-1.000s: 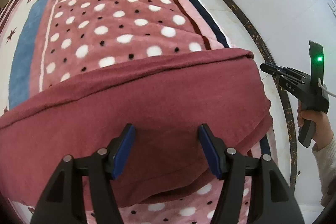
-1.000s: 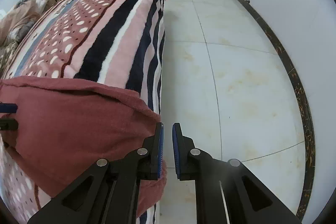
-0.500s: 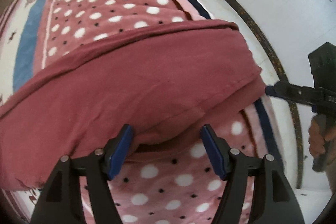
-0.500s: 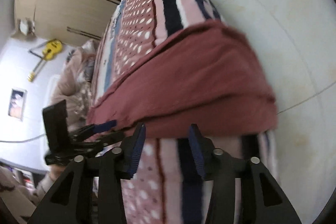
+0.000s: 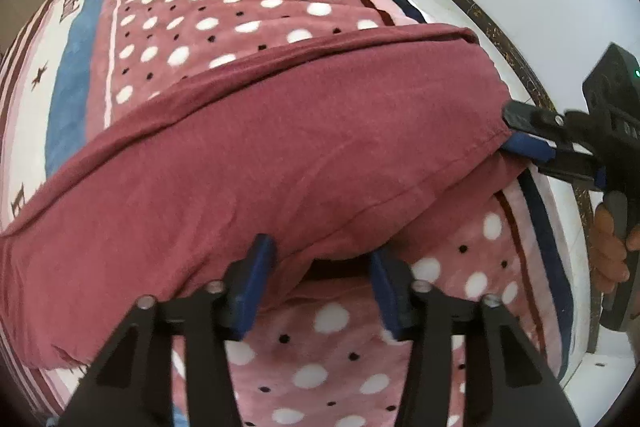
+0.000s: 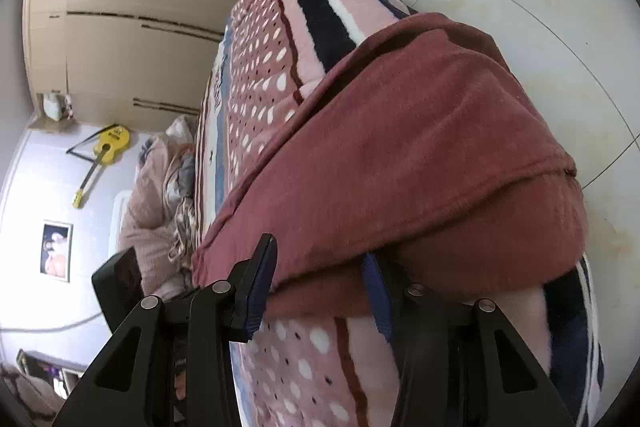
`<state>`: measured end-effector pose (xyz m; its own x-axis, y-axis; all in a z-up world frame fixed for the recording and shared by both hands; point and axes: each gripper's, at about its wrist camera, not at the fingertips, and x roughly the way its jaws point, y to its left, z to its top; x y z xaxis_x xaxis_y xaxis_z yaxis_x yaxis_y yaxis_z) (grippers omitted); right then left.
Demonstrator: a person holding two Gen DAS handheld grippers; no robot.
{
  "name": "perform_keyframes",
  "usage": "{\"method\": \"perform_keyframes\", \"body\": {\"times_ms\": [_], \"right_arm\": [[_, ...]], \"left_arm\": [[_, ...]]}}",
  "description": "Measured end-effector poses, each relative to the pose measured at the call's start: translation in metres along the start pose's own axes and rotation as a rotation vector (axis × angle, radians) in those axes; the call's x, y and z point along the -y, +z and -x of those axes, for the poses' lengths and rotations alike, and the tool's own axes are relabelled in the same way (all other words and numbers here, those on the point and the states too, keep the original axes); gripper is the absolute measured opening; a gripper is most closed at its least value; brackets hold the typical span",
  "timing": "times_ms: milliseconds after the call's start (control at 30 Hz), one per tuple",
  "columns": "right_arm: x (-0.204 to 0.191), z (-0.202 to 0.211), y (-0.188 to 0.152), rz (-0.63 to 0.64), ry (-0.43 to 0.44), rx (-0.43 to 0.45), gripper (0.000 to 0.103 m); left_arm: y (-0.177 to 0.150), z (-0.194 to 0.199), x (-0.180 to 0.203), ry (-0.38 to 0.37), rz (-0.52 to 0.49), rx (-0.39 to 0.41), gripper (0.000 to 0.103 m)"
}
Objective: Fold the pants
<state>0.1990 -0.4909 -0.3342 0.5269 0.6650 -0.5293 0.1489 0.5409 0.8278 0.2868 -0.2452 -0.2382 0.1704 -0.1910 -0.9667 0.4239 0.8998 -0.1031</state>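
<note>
A pair of dark red, soft knit pants (image 5: 280,155) lies folded in a thick band across a bed covered by a fleecy pink blanket (image 5: 240,7) with white and black dots and blue, white and navy stripes; one end of the band reaches the bed's edge above the pale tiled floor (image 6: 540,7). The left gripper (image 5: 320,267), black with blue pads, points steeply down at the near hem of the pants; its jaws are closing, the fold of red cloth sits between them, and the pads do not yet press it, so it is released for now. In the left wrist view the right gripper (image 5: 516,135) comes in from the side at the corner of the pants by the bed's edge, held by a hand (image 5: 608,251) on its handle. In the right wrist view the right gripper (image 6: 320,275) stands apart with the lower layers of the red cloth between its blue pads; a gap shows beside the pad, so it too is unclenched. A yellow guitar (image 6: 104,151) hangs on the far wall near beige wardrobe doors (image 6: 132,27).
</note>
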Motion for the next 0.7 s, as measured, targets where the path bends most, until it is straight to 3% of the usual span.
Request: {"method": "perform_keyframes", "body": {"times_ms": [133,200,333,367,433,467,533,700], "right_arm": [[-0.001,-0.002,0.004,-0.016,-0.018,0.071,0.039],[-0.003,-0.002,0.006,-0.019,-0.039,0.112,0.039],[-0.012,-0.001,0.012,-0.005,-0.084,0.206,0.037],[-0.012,-0.001,0.015,-0.013,-0.098,0.221,0.033],[-0.012,-0.002,0.020,-0.026,-0.153,0.263,0.006],[-0.016,-0.004,0.021,-0.015,-0.209,0.276,0.002],[-0.025,-0.003,0.021,0.037,-0.283,0.311,0.001],[-0.045,0.015,0.010,0.087,-0.360,0.364,0.000]], "left_arm": [[-0.001,0.003,-0.008,-0.013,0.035,0.015,0.011],[0.004,0.008,-0.017,-0.023,0.053,0.031,0.006],[0.006,0.024,-0.025,-0.053,0.064,0.084,0.005],[0.006,0.026,-0.026,-0.055,0.064,0.088,0.005],[0.009,0.024,-0.028,-0.066,0.069,0.089,0.005],[0.009,0.024,-0.028,-0.074,0.070,0.086,0.005],[0.005,0.027,-0.027,-0.090,0.064,0.080,0.004],[-0.003,0.031,-0.014,-0.122,0.036,0.061,0.004]]}}
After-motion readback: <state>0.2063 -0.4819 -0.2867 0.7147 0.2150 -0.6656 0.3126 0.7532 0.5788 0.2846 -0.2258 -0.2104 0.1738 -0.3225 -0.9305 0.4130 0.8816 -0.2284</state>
